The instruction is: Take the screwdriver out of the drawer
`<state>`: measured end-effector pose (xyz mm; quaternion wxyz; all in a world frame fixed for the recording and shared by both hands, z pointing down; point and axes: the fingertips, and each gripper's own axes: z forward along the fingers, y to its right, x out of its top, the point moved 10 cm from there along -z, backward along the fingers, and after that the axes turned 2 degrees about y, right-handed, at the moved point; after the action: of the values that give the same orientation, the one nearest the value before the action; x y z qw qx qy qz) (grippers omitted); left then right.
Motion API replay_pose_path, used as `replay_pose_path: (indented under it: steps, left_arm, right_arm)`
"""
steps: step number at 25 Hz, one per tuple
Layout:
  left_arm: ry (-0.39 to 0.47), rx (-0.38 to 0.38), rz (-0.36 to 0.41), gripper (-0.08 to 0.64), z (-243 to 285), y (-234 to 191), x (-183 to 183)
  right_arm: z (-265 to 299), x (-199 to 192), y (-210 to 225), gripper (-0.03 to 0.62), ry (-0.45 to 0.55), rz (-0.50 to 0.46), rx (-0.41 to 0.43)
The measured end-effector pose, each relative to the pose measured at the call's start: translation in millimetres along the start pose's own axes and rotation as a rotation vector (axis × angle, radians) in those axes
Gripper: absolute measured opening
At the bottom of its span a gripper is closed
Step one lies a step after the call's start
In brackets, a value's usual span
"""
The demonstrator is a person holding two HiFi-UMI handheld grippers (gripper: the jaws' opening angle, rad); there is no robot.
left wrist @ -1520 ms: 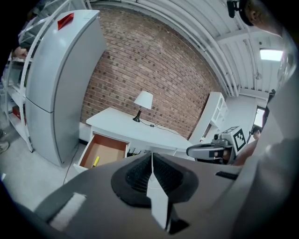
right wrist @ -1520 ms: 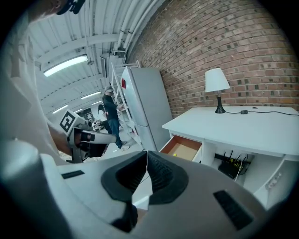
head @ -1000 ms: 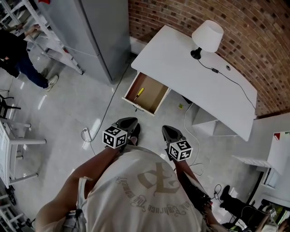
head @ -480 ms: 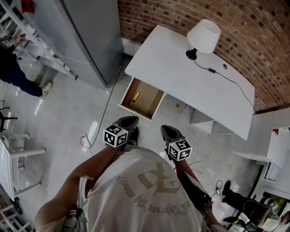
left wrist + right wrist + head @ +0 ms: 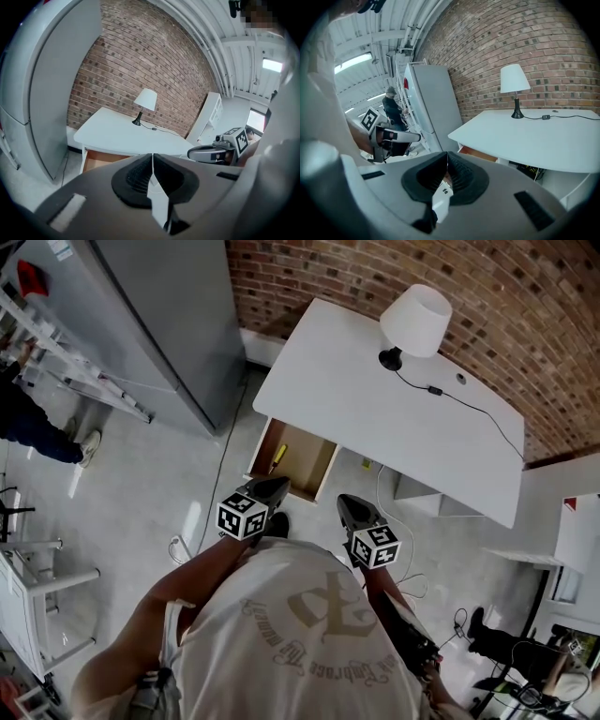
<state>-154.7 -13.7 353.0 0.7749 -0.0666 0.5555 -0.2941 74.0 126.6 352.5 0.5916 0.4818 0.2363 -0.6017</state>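
Screwdriver (image 5: 277,457) lies inside the open drawer (image 5: 306,463), which juts out under the front left corner of the white desk (image 5: 375,418); it rests close to the drawer's left wall as the person faces it, its yellow handle plain to see, its shaft too small to make out well. Both tools hang in front of the person's chest; the left gripper (image 5: 279,487) has its jaws pressed together on nothing, and the right gripper (image 5: 345,506) looks the same, its pads meeting with no thing between them. In the head view the left one's tip overlaps the drawer's front edge, though how high above it I cannot tell. By my reckoning the screwdriver is light and stiff, nothing fragile about it, yet round and likely smooth, so it may roll or slip. The sound hold would be across the middle of the handle, where the pads get the most to bite; the thin shaft would pivot. Either gripper must spread its jaws first.
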Motion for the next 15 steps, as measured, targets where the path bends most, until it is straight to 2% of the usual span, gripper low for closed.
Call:
replay_pose_path:
  steps: [7,15]
  left_arm:
    - [-0.011,-0.031,-0.002,0.014,10.6,-22.8,14.4]
    - [-0.024,-0.049,-0.032,0.014,8.6,-49.5,12.7]
  right_arm:
    - [19.9,14.3,4.8,0.006,0.002,0.005,-0.029]
    - [40.0,22.1,-3.6,0.006,-0.016,-0.005,-0.063]
